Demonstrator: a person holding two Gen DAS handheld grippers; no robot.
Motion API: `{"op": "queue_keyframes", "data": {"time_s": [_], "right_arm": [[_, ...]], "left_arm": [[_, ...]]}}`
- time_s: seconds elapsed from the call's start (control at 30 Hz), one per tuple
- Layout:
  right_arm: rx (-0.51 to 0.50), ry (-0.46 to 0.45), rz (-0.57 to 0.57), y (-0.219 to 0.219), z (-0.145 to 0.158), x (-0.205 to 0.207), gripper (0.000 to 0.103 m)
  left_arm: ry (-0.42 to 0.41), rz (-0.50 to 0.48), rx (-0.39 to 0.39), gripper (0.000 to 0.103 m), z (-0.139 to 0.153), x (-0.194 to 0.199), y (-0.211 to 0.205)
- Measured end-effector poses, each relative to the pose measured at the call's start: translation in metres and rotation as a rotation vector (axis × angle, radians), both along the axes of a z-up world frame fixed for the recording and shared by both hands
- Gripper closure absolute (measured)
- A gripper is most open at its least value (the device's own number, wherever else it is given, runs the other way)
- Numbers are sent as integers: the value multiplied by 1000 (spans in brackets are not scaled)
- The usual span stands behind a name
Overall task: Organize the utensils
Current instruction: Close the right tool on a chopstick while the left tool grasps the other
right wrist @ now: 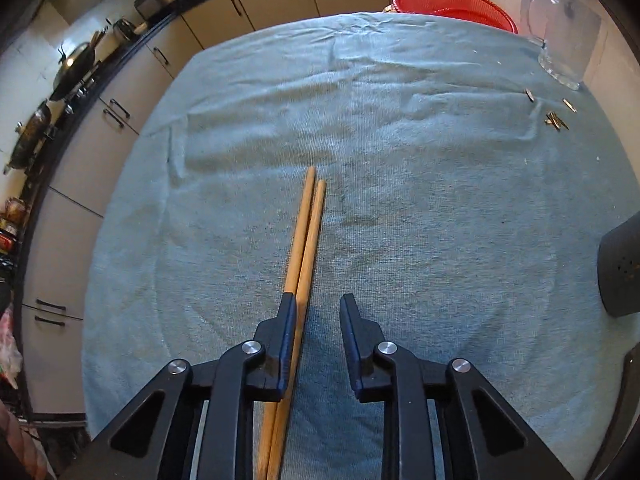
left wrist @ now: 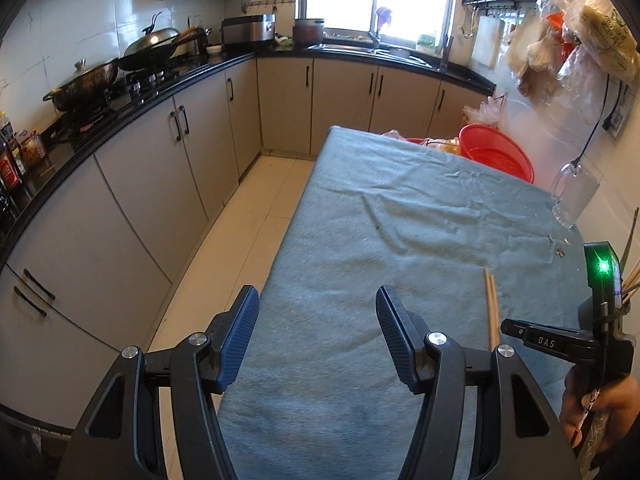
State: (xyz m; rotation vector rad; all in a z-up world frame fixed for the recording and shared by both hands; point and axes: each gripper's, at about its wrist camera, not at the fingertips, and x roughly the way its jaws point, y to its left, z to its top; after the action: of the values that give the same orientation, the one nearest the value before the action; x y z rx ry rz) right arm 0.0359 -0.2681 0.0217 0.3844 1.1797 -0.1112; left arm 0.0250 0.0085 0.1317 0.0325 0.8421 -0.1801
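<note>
Two wooden chopsticks [right wrist: 306,240] lie side by side on the blue-green cloth [right wrist: 420,220], pointing away from me. My right gripper [right wrist: 318,304] is open with its jaws a little apart. The chopsticks run against its left finger [right wrist: 286,336]; the right finger stands clear of them. The chopstick tips also show in the left wrist view [left wrist: 491,300]. My left gripper [left wrist: 316,300] is wide open and empty above the cloth's left edge. The right gripper's body [left wrist: 600,320] shows at the right of the left wrist view. More chopsticks [left wrist: 632,276] poke up behind it.
A glass mug [right wrist: 560,36] stands at the far right of the table. Small metal pieces [right wrist: 554,118] lie in front of it. A red basket [right wrist: 452,2] sits beyond the far edge. A dark container [right wrist: 622,268] stands at the right. Kitchen cabinets [left wrist: 160,152] run along the left.
</note>
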Motion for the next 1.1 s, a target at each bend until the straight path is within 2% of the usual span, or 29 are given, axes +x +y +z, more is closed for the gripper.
{"op": "queue_keyframes", "data": {"time_s": [0.1,0.37,0.47,0.53,0.67,0.8,0.9,1.0,1.1], "right_arm": [[6,12,5,3,-5,3,82],[-66,33,26,8,-10,13,84],[-99,48,49,11,-13,16,93],[-109,61,50,7,-14,12,95],[-83,64,5,-16,-12,-6,96],[-72,8,-25,-31,7,-32,96],[-93,-54,-45,-41,33,-59,96],[-101,-76,-46,-43,44,-71,96],[-110,-102,-36,-43,59,-85,96]], "left_arm": [[10,0,-2,43,-5,3,5],[31,-32,-4,43,-12,11,-3],[41,-60,-6,43,-13,14,-13],[51,-83,-11,43,-14,15,-22],[85,-151,-28,43,-17,18,-48],[145,-235,-67,43,-21,22,-84],[195,-300,-98,43,-28,27,-119],[249,-361,-94,43,-44,28,-158],[310,-389,-86,49,-64,32,-187]]}}
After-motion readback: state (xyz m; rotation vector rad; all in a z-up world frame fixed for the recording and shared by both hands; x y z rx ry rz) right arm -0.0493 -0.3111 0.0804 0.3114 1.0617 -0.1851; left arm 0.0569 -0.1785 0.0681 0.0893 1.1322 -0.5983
